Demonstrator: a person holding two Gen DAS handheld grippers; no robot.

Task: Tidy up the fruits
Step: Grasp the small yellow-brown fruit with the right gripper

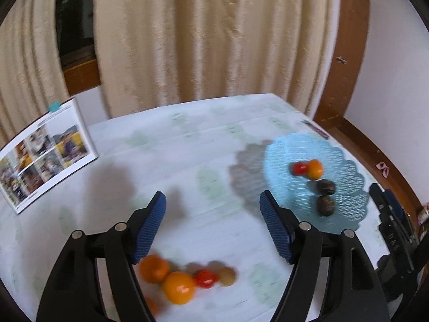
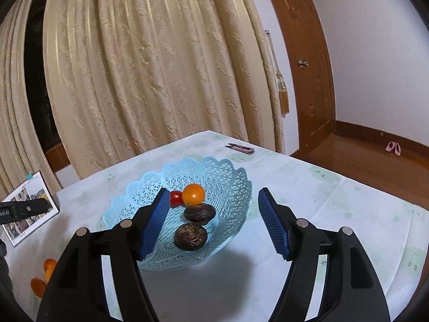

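Snips sharp only right-wrist

The table, covered in a pale patterned cloth, is carrying a blue lattice basket, loose fruits, a photo booklet and pink snips.

Basket on table, right side; four fruits in it, two round ones behind two others. Loose fruits in a row on table to its left. Booklet standing far left; clippers behind basket
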